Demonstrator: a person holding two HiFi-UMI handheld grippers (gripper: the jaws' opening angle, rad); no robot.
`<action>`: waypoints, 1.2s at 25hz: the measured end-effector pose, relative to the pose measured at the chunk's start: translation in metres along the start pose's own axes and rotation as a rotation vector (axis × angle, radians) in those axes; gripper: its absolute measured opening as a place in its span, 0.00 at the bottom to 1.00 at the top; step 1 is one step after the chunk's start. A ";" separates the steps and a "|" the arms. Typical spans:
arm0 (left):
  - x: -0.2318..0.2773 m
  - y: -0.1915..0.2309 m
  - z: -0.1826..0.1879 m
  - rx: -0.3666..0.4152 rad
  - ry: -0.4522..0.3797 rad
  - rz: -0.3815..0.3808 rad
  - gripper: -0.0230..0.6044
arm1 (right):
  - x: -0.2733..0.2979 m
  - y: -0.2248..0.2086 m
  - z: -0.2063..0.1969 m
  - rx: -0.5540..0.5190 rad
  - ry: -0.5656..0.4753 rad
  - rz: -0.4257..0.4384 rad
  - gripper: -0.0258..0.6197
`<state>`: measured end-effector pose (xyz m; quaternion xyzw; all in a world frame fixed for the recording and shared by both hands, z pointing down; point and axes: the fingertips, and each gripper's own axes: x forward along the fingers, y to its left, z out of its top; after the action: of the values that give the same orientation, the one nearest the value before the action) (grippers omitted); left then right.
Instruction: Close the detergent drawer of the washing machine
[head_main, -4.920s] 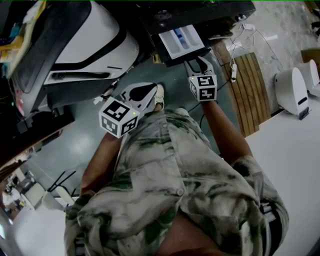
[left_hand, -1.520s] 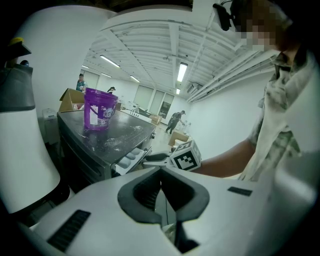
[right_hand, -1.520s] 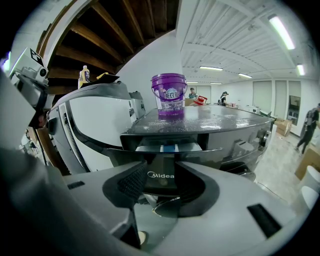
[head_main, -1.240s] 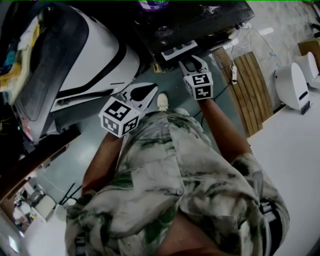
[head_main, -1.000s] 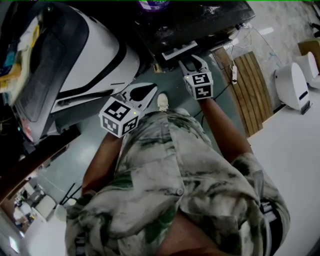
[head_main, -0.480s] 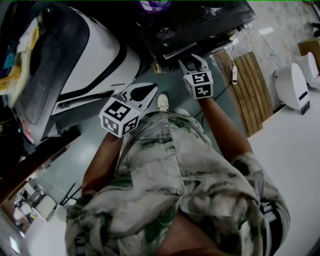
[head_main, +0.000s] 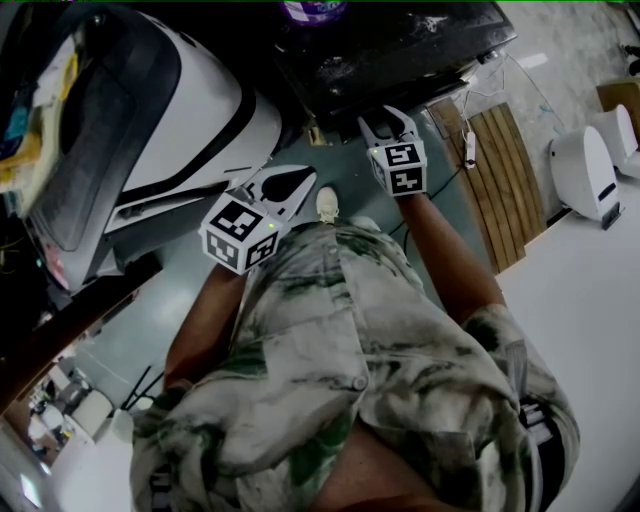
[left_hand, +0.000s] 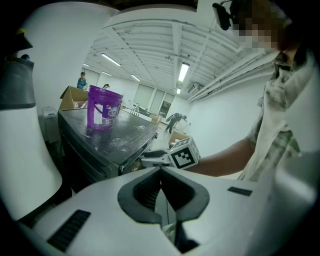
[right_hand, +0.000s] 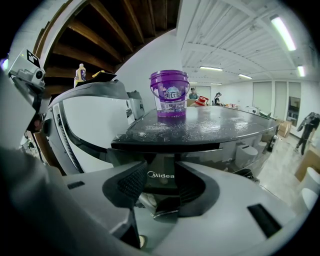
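Seen from above, a person stands at a dark grey washing machine (head_main: 400, 50) with a purple plastic bucket (right_hand: 169, 95) on its top. The right gripper (head_main: 385, 122), jaws spread wide and holding nothing, points at the dark, glossy detergent drawer front (right_hand: 161, 175); this sits just under the machine's top edge and appears pushed in flush, with no white compartments showing. The left gripper (left_hand: 161, 172), jaws pressed together and empty, is held back near the person's body, well apart from the machine. The drawer is probably light, rigid plastic on runners; its smooth face may be slippery, so a square push at the middle suits it better than a pinch.
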<state>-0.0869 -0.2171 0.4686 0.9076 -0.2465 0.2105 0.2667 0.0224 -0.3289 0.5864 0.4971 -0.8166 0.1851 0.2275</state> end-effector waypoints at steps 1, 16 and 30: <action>0.000 0.001 0.000 0.000 0.000 -0.001 0.07 | 0.001 0.000 0.000 0.000 0.000 -0.002 0.34; 0.002 0.013 0.001 -0.008 0.008 -0.012 0.07 | 0.010 0.000 0.007 0.008 -0.005 -0.012 0.34; 0.011 0.024 0.005 -0.015 0.023 -0.026 0.07 | 0.015 -0.002 0.009 0.042 0.001 -0.026 0.34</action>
<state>-0.0900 -0.2417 0.4794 0.9062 -0.2332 0.2157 0.2792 0.0163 -0.3458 0.5872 0.5124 -0.8059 0.1994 0.2198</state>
